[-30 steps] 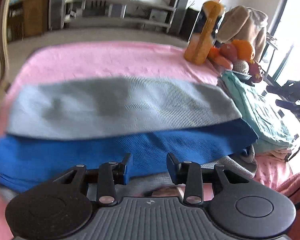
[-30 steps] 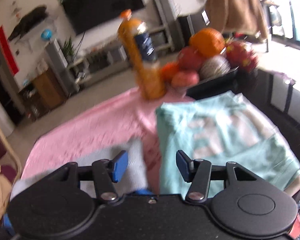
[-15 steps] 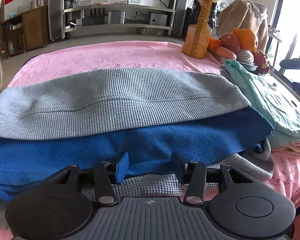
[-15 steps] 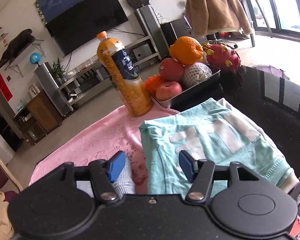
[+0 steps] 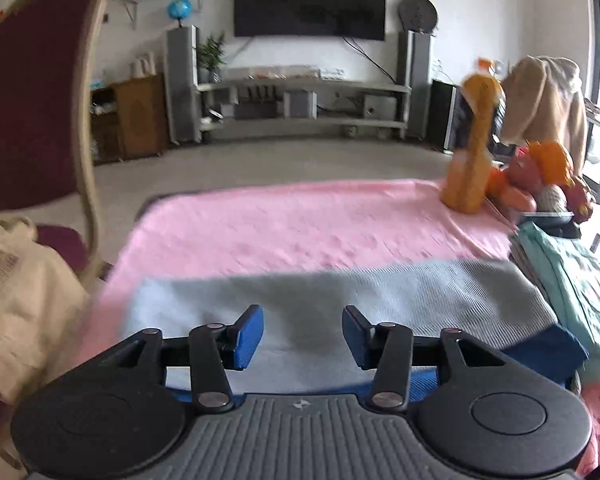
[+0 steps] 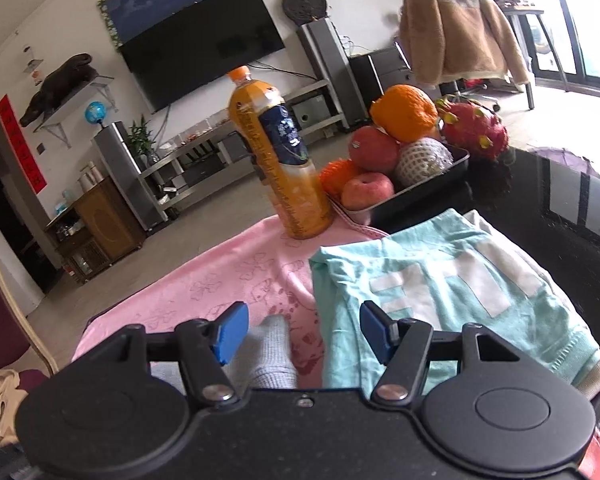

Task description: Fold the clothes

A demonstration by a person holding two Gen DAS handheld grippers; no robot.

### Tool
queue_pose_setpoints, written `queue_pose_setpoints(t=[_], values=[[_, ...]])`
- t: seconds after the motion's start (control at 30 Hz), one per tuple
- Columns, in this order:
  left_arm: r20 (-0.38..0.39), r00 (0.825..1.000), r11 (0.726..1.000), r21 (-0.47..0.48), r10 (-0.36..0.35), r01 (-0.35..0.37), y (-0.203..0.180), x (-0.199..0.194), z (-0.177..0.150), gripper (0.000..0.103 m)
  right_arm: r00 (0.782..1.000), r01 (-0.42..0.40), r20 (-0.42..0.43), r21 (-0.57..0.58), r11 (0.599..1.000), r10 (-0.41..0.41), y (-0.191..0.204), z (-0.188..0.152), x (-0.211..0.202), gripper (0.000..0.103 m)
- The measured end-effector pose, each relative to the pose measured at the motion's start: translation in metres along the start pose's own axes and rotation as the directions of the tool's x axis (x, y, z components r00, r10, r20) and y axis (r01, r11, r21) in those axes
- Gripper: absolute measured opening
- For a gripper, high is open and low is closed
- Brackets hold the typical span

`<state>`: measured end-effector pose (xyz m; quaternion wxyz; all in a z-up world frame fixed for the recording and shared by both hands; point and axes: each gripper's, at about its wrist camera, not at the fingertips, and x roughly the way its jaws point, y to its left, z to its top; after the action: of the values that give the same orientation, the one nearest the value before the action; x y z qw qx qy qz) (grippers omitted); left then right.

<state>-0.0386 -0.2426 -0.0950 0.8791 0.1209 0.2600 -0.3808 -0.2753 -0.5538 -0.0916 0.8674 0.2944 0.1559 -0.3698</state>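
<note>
A folded grey and blue knit garment (image 5: 340, 300) lies across the pink cloth (image 5: 300, 224) that covers the table. My left gripper (image 5: 303, 336) hovers open above its near edge, holding nothing. A folded mint-green shirt (image 6: 440, 300) with white letters rests on a small stack at the right, also seen at the edge of the left wrist view as the mint shirt (image 5: 580, 280). My right gripper (image 6: 304, 332) is open and empty, above the gap between the grey garment's corner (image 6: 268, 352) and the mint shirt.
An orange juice bottle (image 6: 276, 160) and a black tray of fruit (image 6: 412, 200) stand at the table's far right. A dark red chair (image 5: 32, 120) with a cream cloth (image 5: 16, 304) on it is at the left. Beyond are a TV stand (image 5: 300, 100) and floor.
My left gripper has lifted and drawn back from the garment's near edge, so its view now looks higher over the table. The right gripper has barely moved.
</note>
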Motion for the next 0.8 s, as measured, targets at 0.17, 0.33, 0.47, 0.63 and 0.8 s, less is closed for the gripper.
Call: queue_pose_setpoints(t=[0.17, 0.33, 0.47, 0.63, 0.8], values=[[-0.073, 0.997, 1.000, -0.009, 0.023, -0.024, 0.037, -0.018, 0.015, 0.053, 1.000, -0.002, 0.013, -0.060, 0.998, 0.003, 0.009, 0.000, -0.001, 0.060], [-0.184, 0.981, 0.998, 0.006, 0.067, -0.067, 0.062, -0.016, -0.010, 0.057, 0.999, -0.006, 0.047, -0.134, 0.991, 0.012, 0.019, -0.002, -0.009, 0.062], [-0.243, 0.965, 0.995, -0.016, 0.096, -0.103, 0.065, 0.000, -0.036, 0.057, 0.999, 0.000, 0.039, -0.183, 0.983, 0.007, 0.027, -0.007, -0.008, 0.064], [-0.229, 0.968, 0.995, -0.008, 0.099, -0.103, 0.063, -0.001, -0.038, 0.059, 0.999, 0.003, 0.035, -0.234, 0.972, 0.005, 0.036, -0.012, -0.007, 0.064], [-0.181, 0.978, 0.993, -0.039, 0.104, -0.113, 0.070, -0.008, -0.035, 0.063, 0.999, -0.013, 0.034, -0.201, 0.980, 0.020, 0.034, -0.011, -0.008, 0.064]])
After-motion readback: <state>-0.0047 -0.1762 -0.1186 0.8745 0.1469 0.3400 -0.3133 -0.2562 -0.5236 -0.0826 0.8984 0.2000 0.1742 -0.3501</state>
